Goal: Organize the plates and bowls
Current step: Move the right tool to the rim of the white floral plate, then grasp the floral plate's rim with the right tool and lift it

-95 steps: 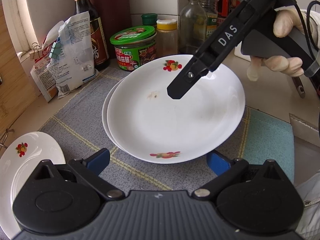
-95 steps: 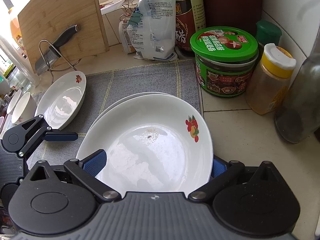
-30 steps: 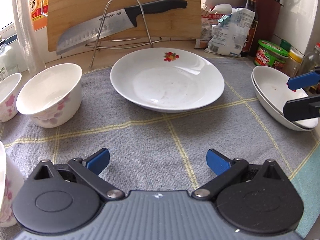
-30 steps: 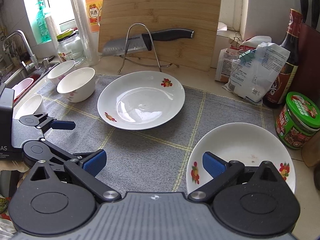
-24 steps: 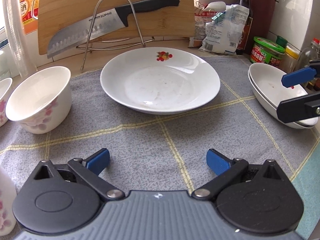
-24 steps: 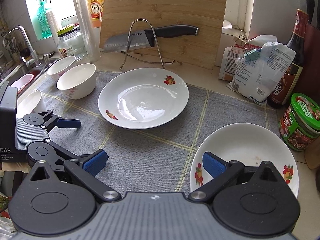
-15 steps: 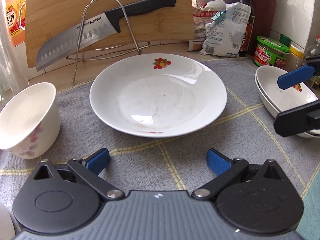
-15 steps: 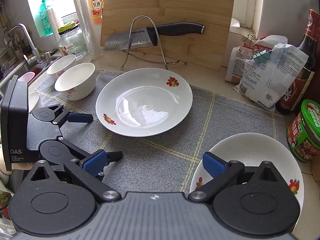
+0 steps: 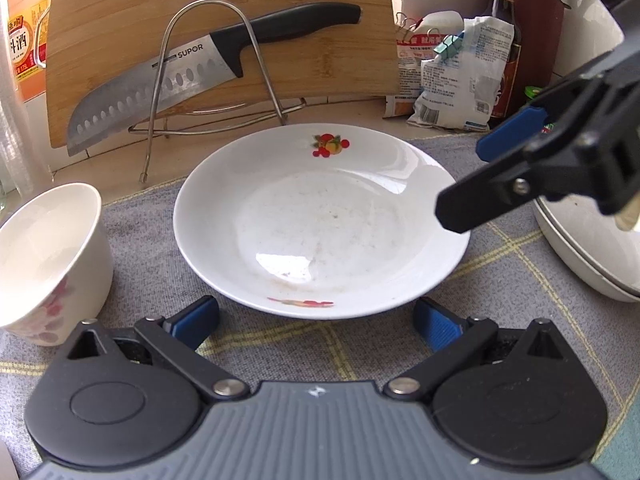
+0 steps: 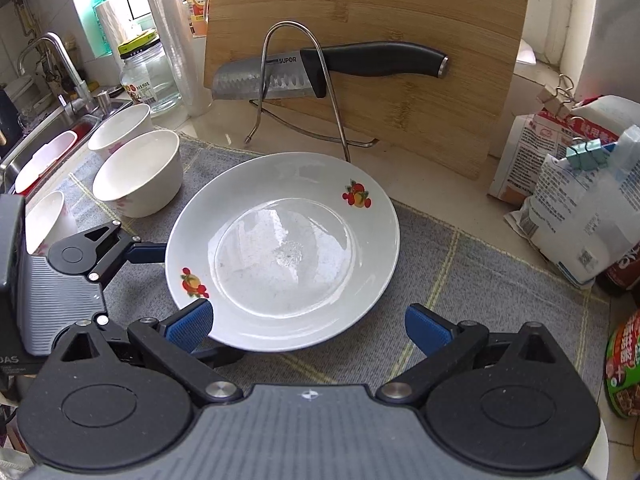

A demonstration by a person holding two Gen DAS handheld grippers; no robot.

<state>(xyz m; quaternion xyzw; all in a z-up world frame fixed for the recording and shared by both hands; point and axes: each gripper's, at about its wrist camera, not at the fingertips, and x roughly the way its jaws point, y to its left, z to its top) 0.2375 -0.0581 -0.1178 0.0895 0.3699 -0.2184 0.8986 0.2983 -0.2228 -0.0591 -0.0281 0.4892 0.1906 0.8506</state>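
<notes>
The white plate [image 9: 320,220] lies flat on the grey mat [image 9: 160,264], directly ahead of both grippers; being round, it has no long axis. The left gripper [image 9: 316,316] is nearer, its jaws apart and flanking the plate's near rim, while the right gripper [image 10: 308,322] is likewise spread at the opposite rim. The plate is shallow and glossy, with fruit decals, faint residue, and stacked plates [image 9: 592,248] to its right.
</notes>
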